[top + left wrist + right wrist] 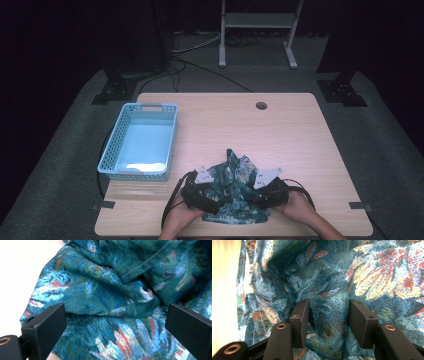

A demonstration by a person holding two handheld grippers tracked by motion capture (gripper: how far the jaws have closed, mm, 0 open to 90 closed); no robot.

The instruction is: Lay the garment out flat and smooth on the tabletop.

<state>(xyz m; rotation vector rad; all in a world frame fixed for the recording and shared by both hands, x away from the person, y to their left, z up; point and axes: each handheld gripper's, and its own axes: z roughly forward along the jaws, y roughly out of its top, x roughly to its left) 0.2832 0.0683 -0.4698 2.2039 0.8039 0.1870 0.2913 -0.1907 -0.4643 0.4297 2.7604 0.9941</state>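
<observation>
**A:** Where is the cloth lying?

**B:** The teal patterned cloth [235,192] sits crumpled in a heap at the near edge of the wooden worktop [280,130], roughly at the middle of that edge, with one peak of fabric sticking up toward the far side. It is printed in blues and greens with red and cream flecks.

**A:** And the two grippers?

**B:** The left gripper [200,192] is at the heap's left flank, the right gripper [272,192] at its right flank, each held by a hand coming in from the bottom of the high view. Both press into the fabric.

**A:** How do the left fingers stand?

**B:** Spread wide. In the left gripper view one finger [47,325] is at the lower left and the other at the far right, with flat and folded cloth [112,305] lying between them, nothing pinched.

**A:** The right ones?

**B:** Partly closed. In the right gripper view the fingers [299,320] stand near each other with a raised fold of cloth [329,315] between them; whether they truly bite it, I cannot tell.

**A:** Anything else on the worktop?

**B:** A light blue plastic basket [115,145] with perforated walls stands at the left, well apart from the cloth.
</observation>
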